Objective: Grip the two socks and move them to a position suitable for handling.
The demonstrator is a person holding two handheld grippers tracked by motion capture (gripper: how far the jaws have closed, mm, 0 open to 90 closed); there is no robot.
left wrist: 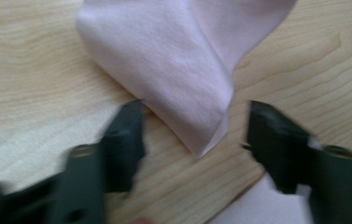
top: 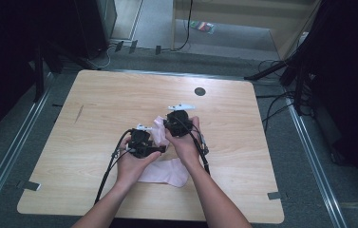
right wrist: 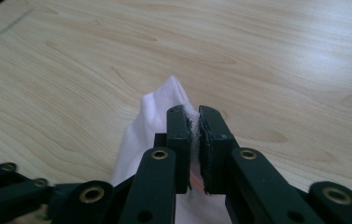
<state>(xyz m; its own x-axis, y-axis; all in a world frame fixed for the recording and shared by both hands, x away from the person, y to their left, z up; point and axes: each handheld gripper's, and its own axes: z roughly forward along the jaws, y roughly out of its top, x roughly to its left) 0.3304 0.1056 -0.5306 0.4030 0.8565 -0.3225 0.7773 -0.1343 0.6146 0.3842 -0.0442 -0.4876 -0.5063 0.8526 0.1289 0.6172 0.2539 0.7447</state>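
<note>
A pale pink cloth (top: 164, 173) lies on the wooden table (top: 119, 95) near its front, with one end pulled up between the two hands. My right gripper (right wrist: 194, 116) is shut on the raised fold of the cloth (right wrist: 157, 105), which bunches out past its jaws; in the high view the right gripper (top: 172, 124) sits just right of centre. My left gripper (left wrist: 194, 121) stands open, and a hanging corner of the cloth (left wrist: 178, 60) dips between its jaws without either pad pressing it. In the high view the left gripper (top: 150, 141) is close beside the right one.
A small dark round hole (top: 200, 91) marks the far part of the tabletop. Cables trail from both grippers toward the front edge. Dark stands and cables (top: 281, 99) crowd the floor at the right.
</note>
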